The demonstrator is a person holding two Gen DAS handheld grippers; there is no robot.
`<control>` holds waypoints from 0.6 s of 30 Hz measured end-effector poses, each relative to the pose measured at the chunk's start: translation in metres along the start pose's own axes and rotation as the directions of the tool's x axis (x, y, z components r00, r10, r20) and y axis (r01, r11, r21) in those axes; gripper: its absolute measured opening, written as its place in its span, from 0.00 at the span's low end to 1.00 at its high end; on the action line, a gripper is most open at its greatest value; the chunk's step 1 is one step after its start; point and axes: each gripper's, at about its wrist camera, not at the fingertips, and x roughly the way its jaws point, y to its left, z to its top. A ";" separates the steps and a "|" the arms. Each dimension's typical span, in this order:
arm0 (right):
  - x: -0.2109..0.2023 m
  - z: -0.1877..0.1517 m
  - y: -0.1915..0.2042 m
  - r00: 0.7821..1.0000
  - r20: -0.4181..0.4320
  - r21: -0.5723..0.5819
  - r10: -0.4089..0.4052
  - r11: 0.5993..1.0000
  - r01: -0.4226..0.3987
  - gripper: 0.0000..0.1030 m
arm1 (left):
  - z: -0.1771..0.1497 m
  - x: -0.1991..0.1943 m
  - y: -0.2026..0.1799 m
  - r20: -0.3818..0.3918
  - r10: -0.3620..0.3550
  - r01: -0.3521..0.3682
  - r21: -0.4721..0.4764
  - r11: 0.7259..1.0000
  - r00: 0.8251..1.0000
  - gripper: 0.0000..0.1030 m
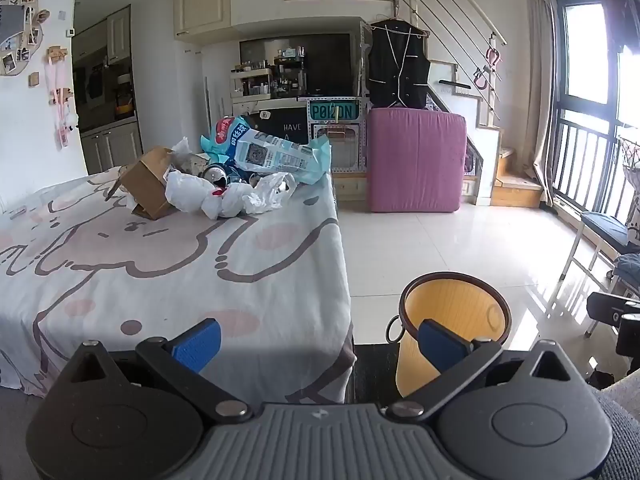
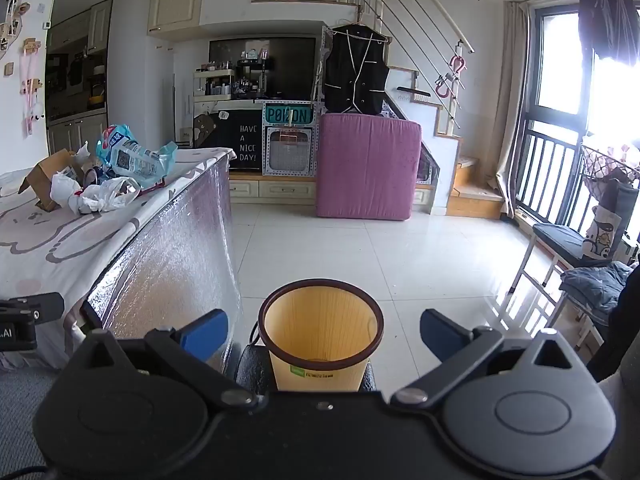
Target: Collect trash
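Left wrist view: we found the left gripper [image 1: 318, 340] spread wide, empty; trash pile [image 1: 224, 176] untouched at the table's [image 1: 120, 264] far end.
Right wrist view: right gripper [image 2: 324, 334] likewise wide, empty; yellow bin [image 2: 320, 340] near, empty.
Progress: we judged nothing collected yet.

trash pile [image 1: 224, 172] on table's [image 1: 168, 264] far end, bin [image 1: 452, 332] on floor right

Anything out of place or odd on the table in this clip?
Yes: a trash pile sits at the table's far end, a cardboard box tipped over among crumpled white bags. The yellow bin beside the table is empty.
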 end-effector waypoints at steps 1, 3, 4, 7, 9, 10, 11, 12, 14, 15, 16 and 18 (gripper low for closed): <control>0.000 0.000 0.000 1.000 0.002 0.000 -0.001 1.000 0.001 1.00 | 0.000 0.000 0.000 0.000 0.000 0.000 0.000 1.000 1.000 1.00; 0.000 0.000 0.000 1.000 0.002 -0.001 -0.001 1.000 0.001 1.00 | 0.000 0.000 0.000 -0.001 -0.002 0.002 -0.002 1.000 1.000 1.00; 0.000 0.000 0.000 1.000 0.001 -0.002 -0.001 1.000 0.001 1.00 | 0.000 0.000 0.000 -0.001 -0.002 0.002 -0.003 1.000 1.000 1.00; 0.000 0.000 0.000 1.000 0.001 -0.002 -0.001 1.000 0.001 1.00 | 0.000 0.000 0.000 -0.002 -0.002 0.002 -0.002 1.000 1.000 1.00; 0.000 0.000 0.000 1.000 0.000 -0.002 -0.002 1.000 0.002 1.00 | 0.000 0.000 0.000 -0.002 -0.001 0.001 -0.002 1.000 1.000 1.00; 0.000 0.000 0.000 1.000 0.001 -0.003 -0.002 1.000 0.002 1.00 | 0.000 0.000 0.000 -0.002 -0.002 0.002 -0.002 1.000 1.000 1.00; 0.000 0.000 0.000 1.000 0.001 -0.002 -0.002 1.000 0.002 1.00 | 0.000 0.000 0.000 -0.002 -0.002 0.002 -0.002 1.000 1.000 1.00; 0.000 0.000 0.000 1.000 0.001 -0.003 -0.002 1.000 0.002 1.00 | 0.000 0.000 0.000 -0.002 -0.001 0.001 -0.002 1.000 1.000 1.00; 0.000 0.000 0.000 1.000 0.000 -0.003 -0.002 1.000 0.002 1.00 | 0.000 0.000 0.000 -0.002 -0.002 0.002 -0.002 1.000 1.000 1.00; 0.000 0.000 0.000 1.000 0.000 -0.003 -0.002 1.000 0.002 1.00 | 0.000 0.000 0.000 -0.003 -0.002 0.002 -0.002 1.000 1.000 1.00; 0.000 0.000 0.000 1.000 0.000 -0.003 -0.002 1.000 0.002 1.00 | 0.000 0.000 0.000 -0.003 -0.002 0.002 -0.002 1.000 1.000 1.00; 0.000 0.000 0.000 1.000 -0.001 -0.003 -0.002 1.000 0.002 1.00 | 0.000 0.000 0.000 -0.003 -0.002 0.002 -0.002 1.000 1.000 1.00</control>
